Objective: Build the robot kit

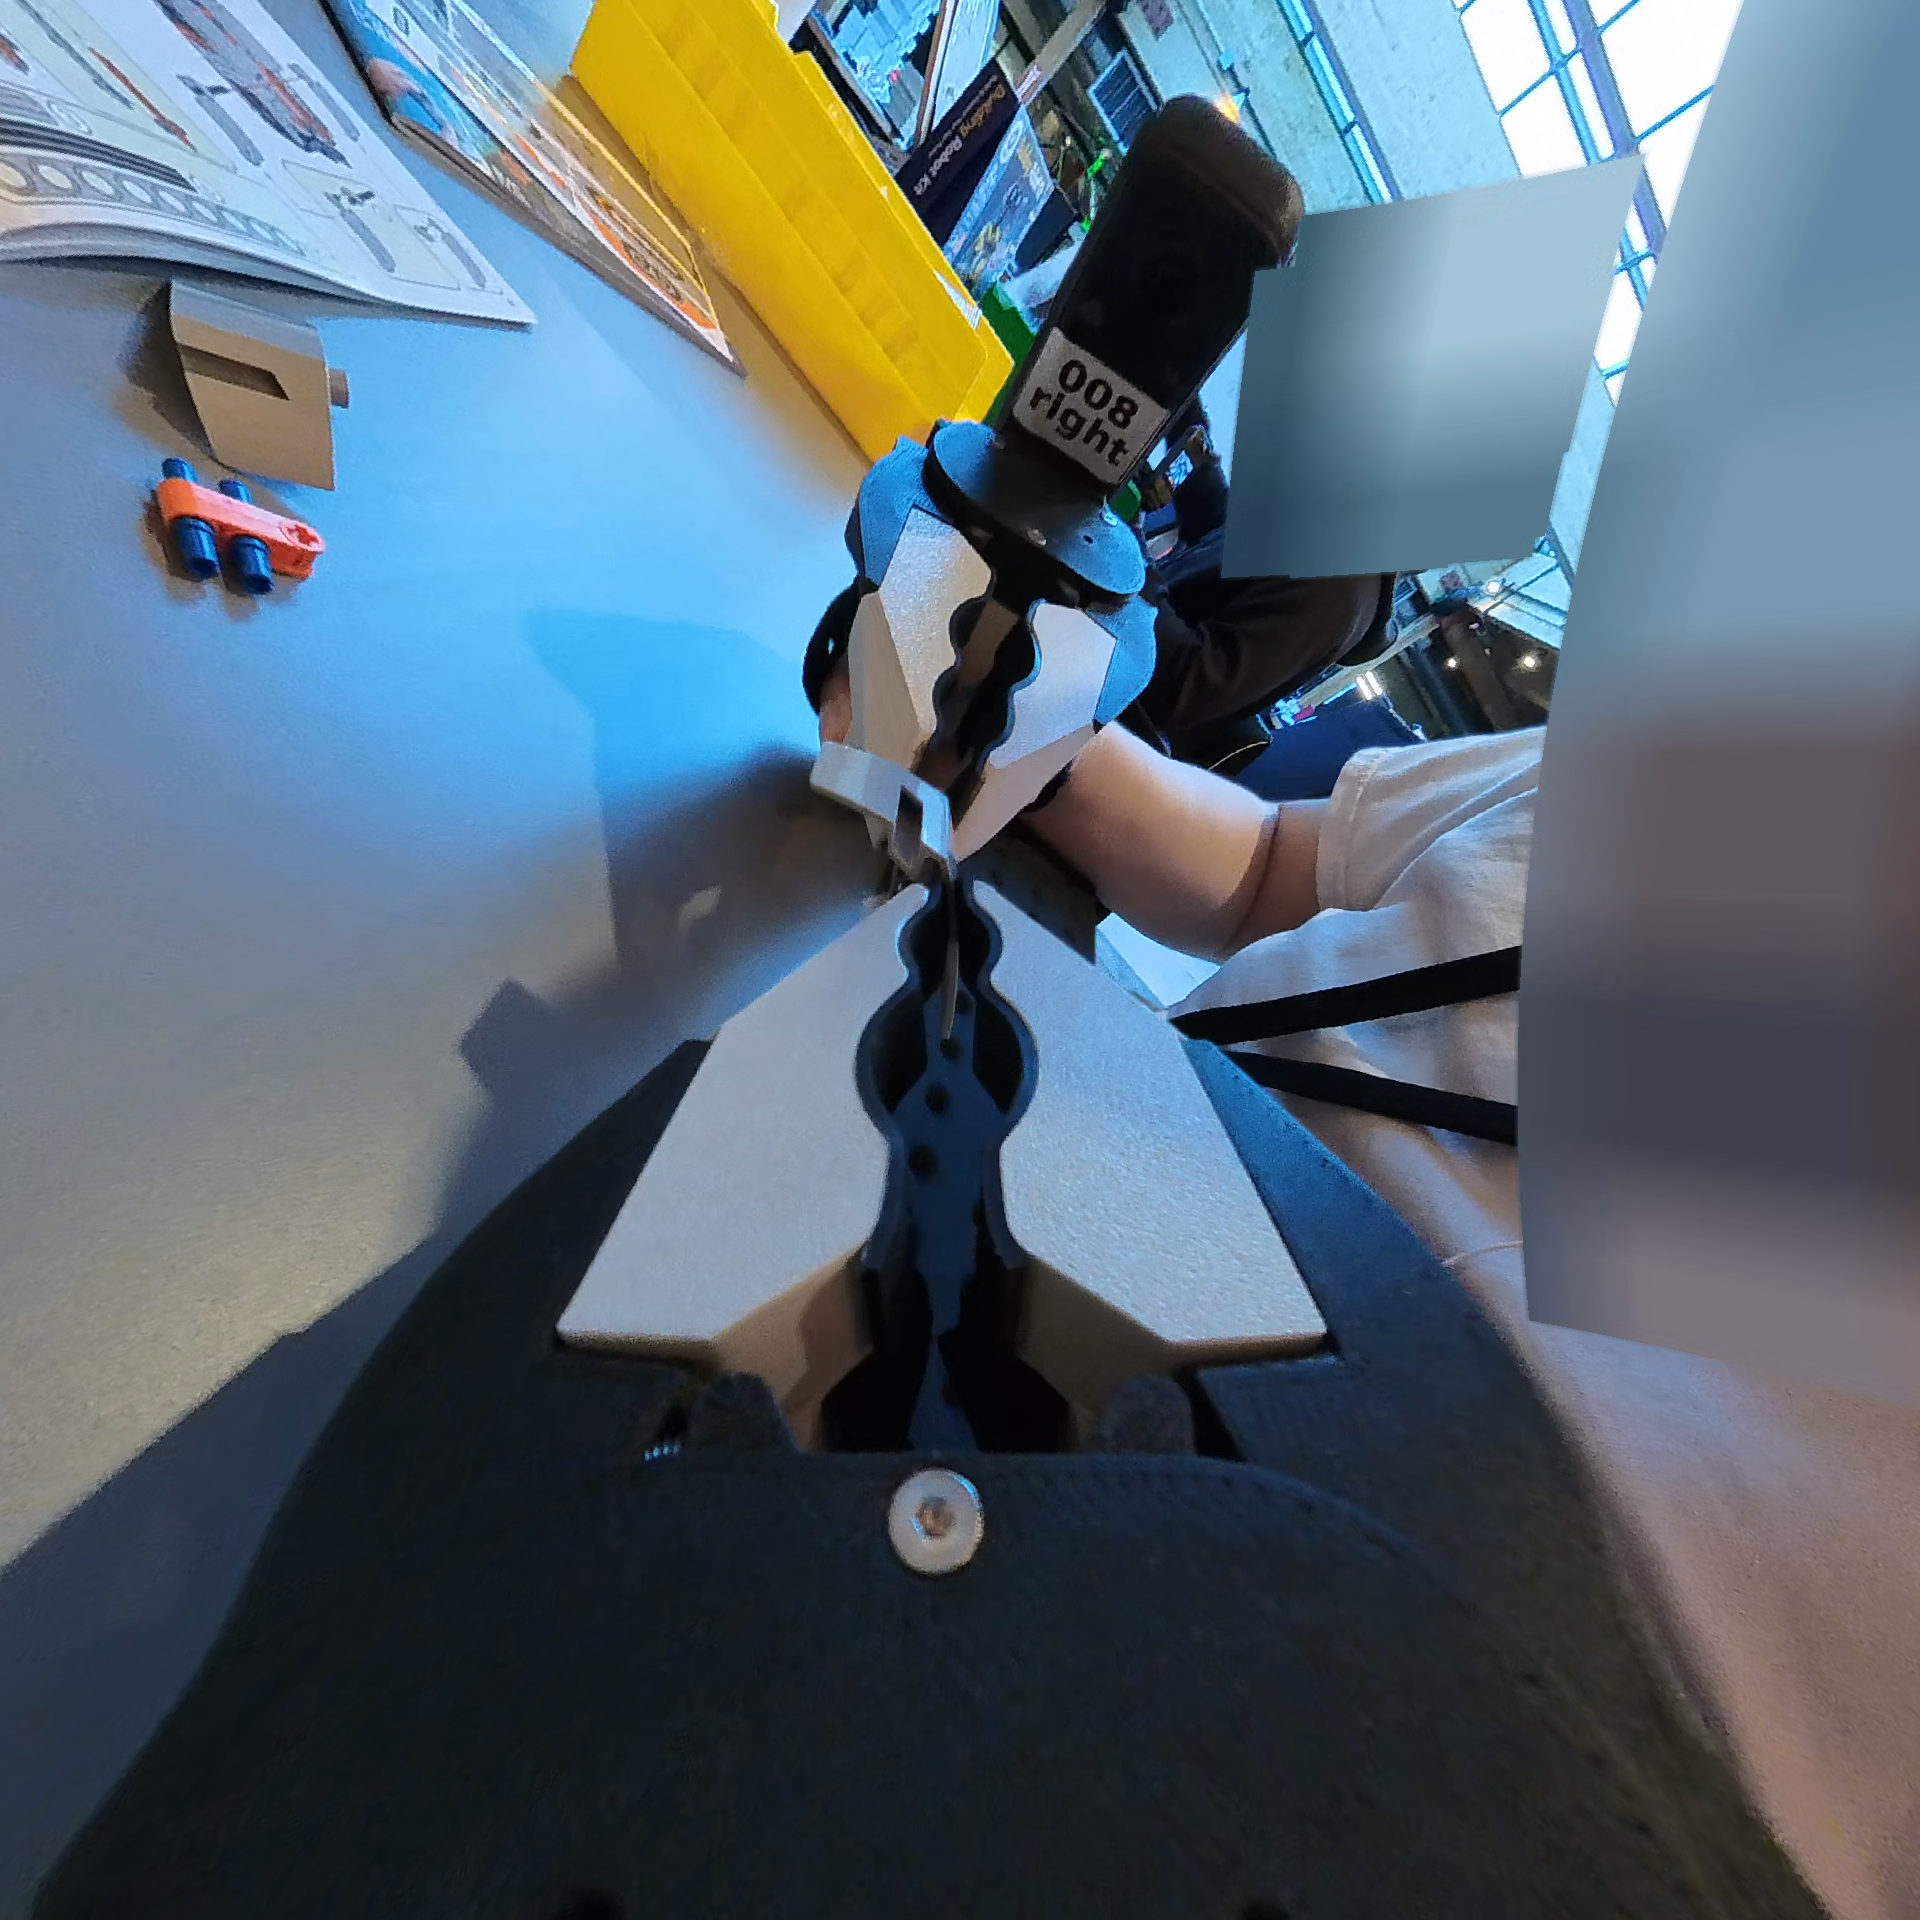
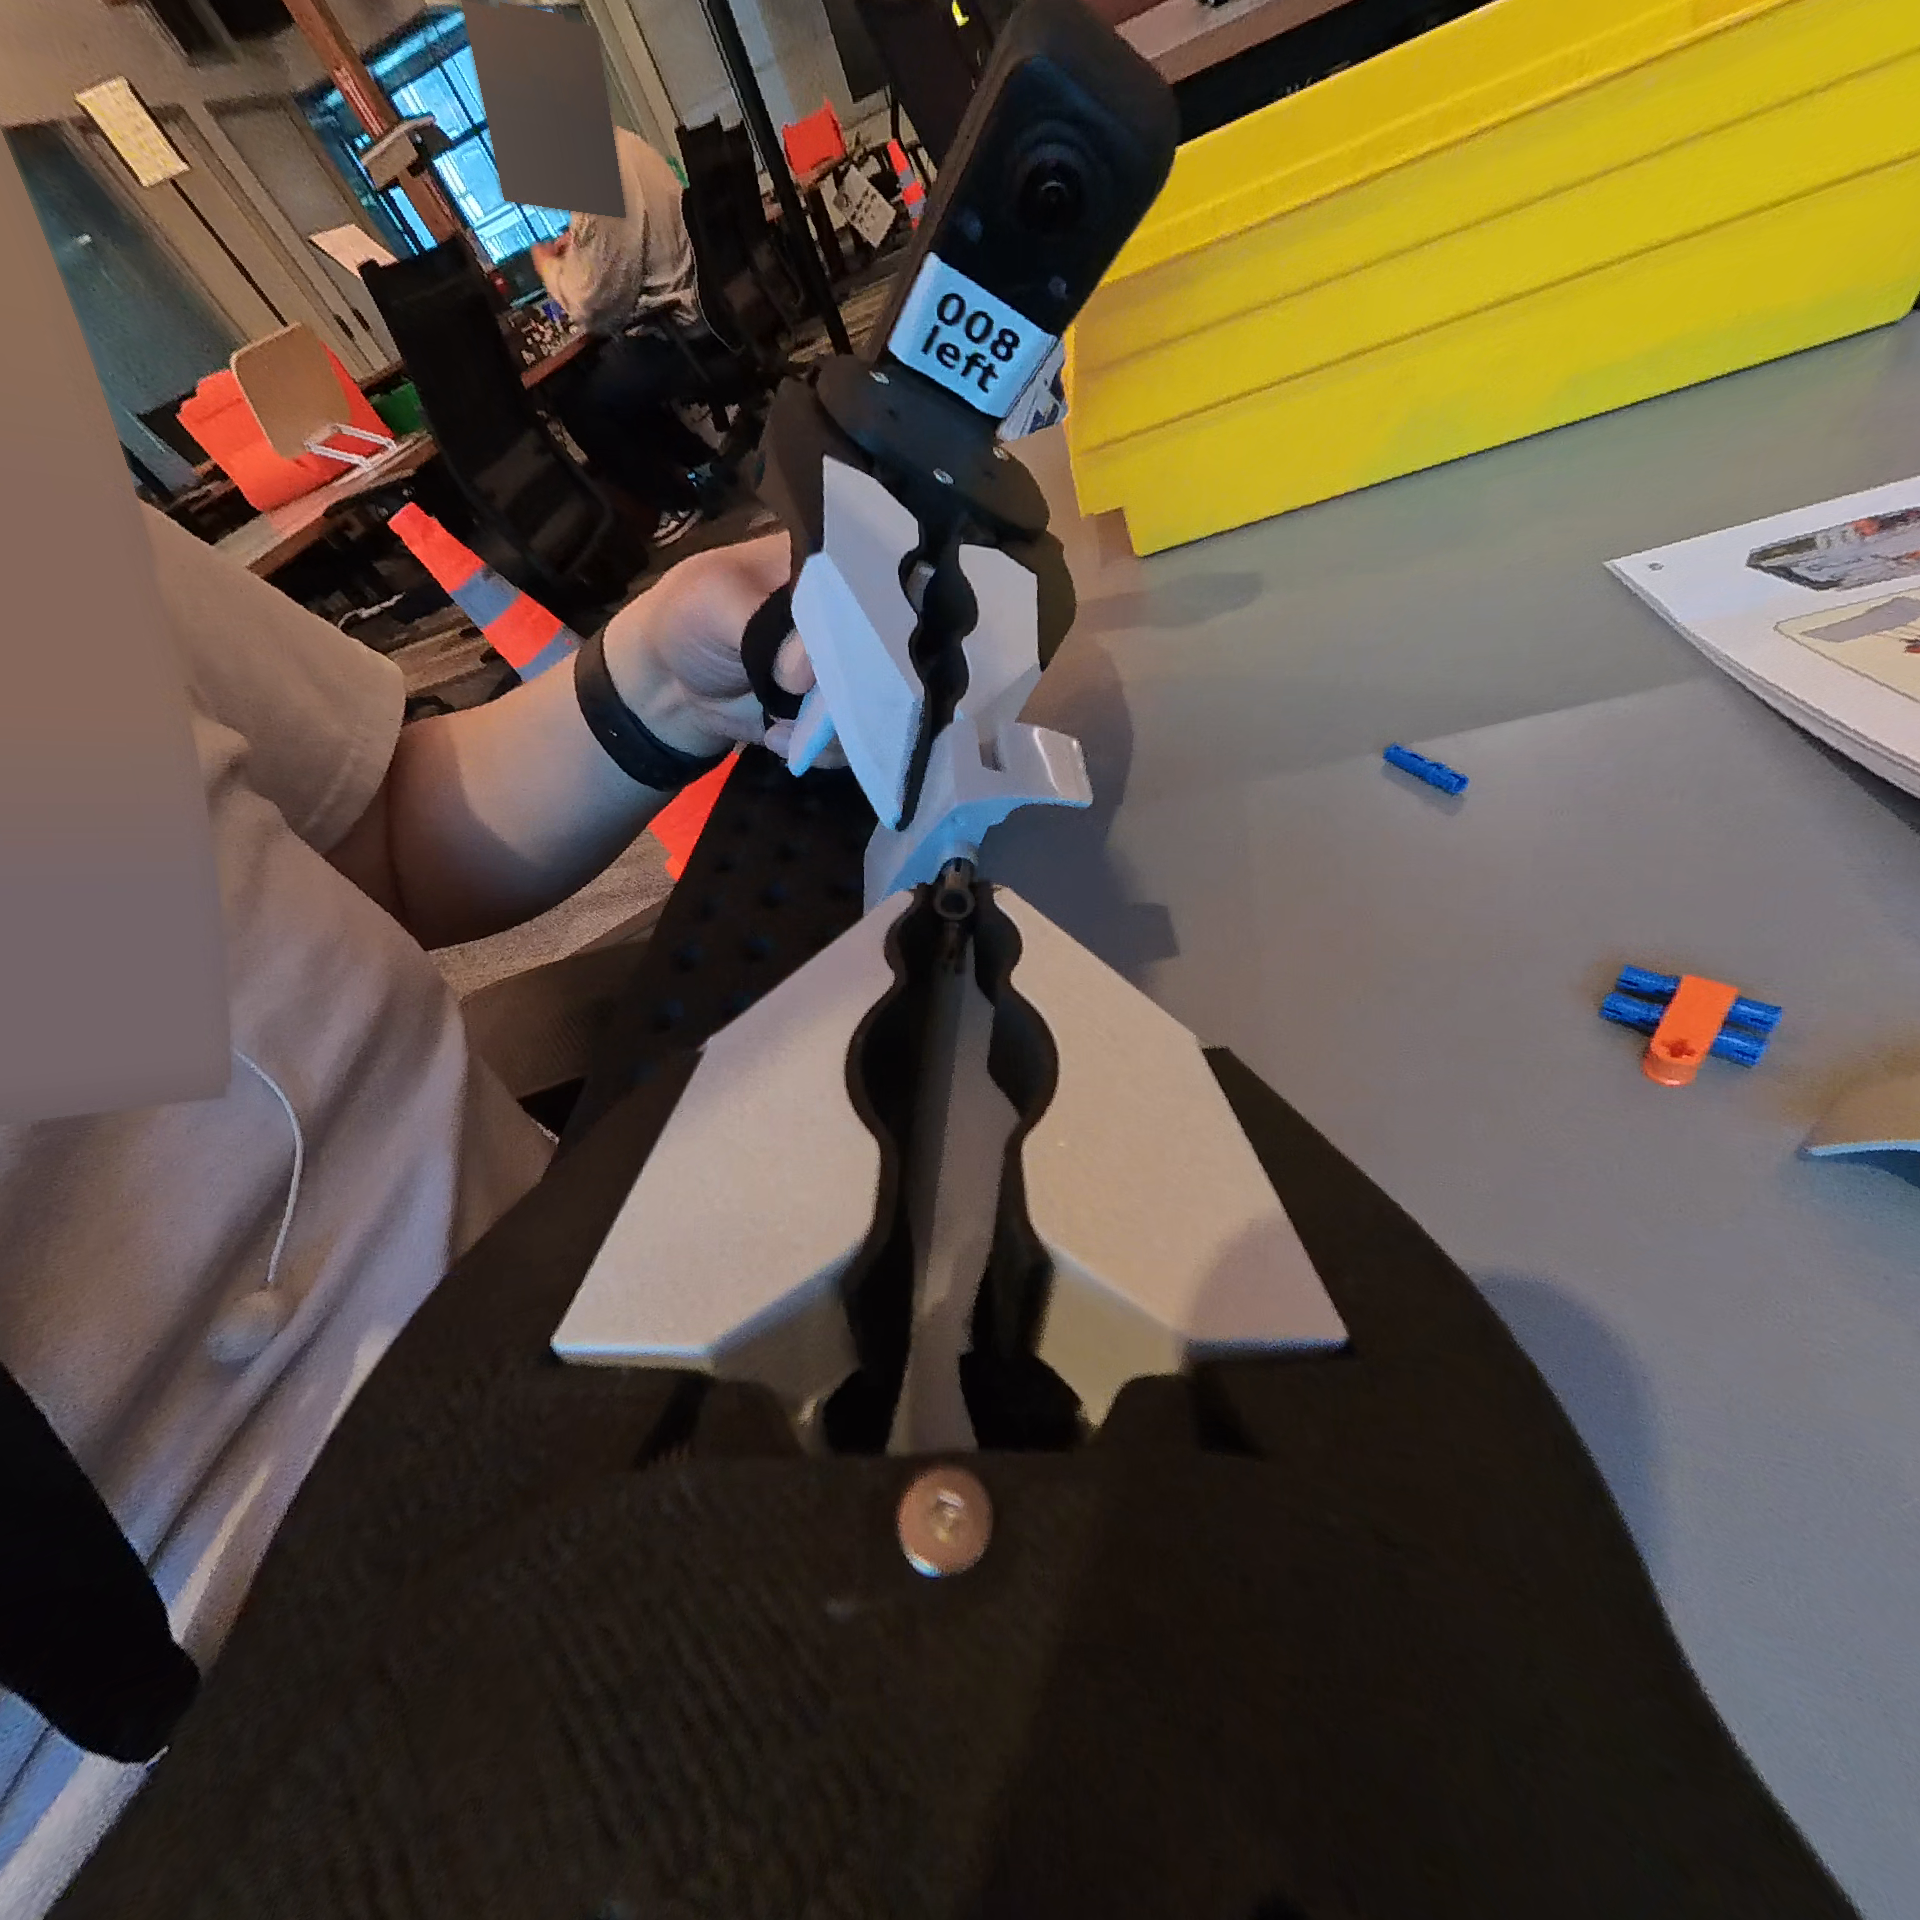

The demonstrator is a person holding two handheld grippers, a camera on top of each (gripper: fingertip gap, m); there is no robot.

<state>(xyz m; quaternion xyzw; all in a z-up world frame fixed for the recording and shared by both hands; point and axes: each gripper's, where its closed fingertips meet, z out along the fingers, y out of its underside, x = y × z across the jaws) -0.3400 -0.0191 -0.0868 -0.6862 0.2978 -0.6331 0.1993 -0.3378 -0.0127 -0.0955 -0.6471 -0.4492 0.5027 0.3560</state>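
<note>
**Left gripper** (image 1: 940, 899) (image 2: 914, 800): pinched almost fully shut, only a sliver of gap left at the tips; clamped on one edge of a pale grey plastic piece (image 1: 878, 790) (image 2: 1023, 764). Gripped at the handle by the left hand (image 2: 686, 655), a dark band at the wrist.

**Right gripper** (image 2: 951, 894) (image 1: 940, 821): likewise closed down to a narrow slit; met the same grey plastic piece from the opposite side, tip to tip with the left gripper. Small dark part seen right at its fingertips, too small to tell what it was.

**Grey plastic piece:** held off the grey table (image 1: 416, 727) (image 2: 1455, 1247) between the two grippers, close to the table's near edge and the person's torso, above a black perforated plate (image 2: 748, 935).

**On the table, well apart from both grippers:**
- orange connector (image 1: 234, 530) (image 2: 1688, 1023), lying flat with two blue pins through it;
- second grey part (image 1: 255, 400) (image 2: 1860, 1127), just beside the connector;
- loose blue pin (image 2: 1425, 771), lying alone;
- open instruction booklet (image 1: 239, 177) (image 2: 1808, 634), beyond the connector;
- yellow bin (image 1: 790, 208) (image 2: 1455, 260), at the far side.
</note>
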